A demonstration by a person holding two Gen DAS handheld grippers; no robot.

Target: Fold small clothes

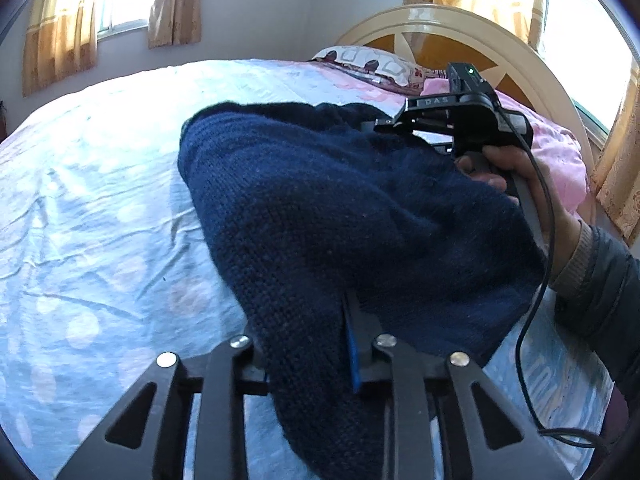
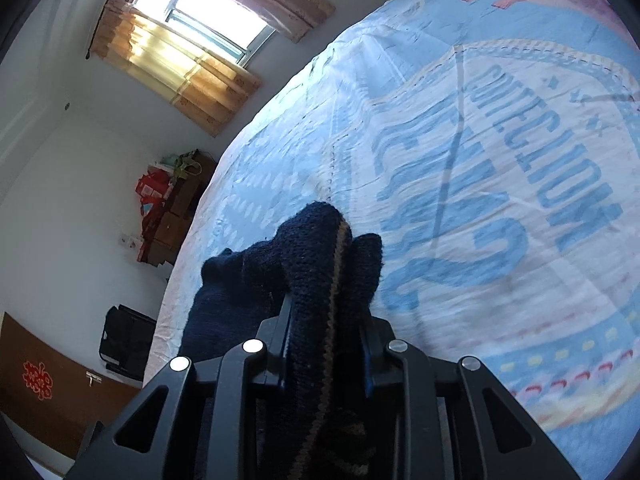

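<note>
A dark navy knitted garment hangs stretched between my two grippers above the bed. My left gripper is shut on one edge of it; the knit drapes over the fingers and hides the tips. My right gripper is shut on another bunched edge of the garment, which shows a tan stripe. In the left wrist view the right gripper's body is at the far side of the garment, held by a hand.
The bed sheet is light blue with white print and wrinkles; it also shows in the right wrist view. A pillow, pink bedding and a cream headboard are at the far end. Boxes stand by the wall.
</note>
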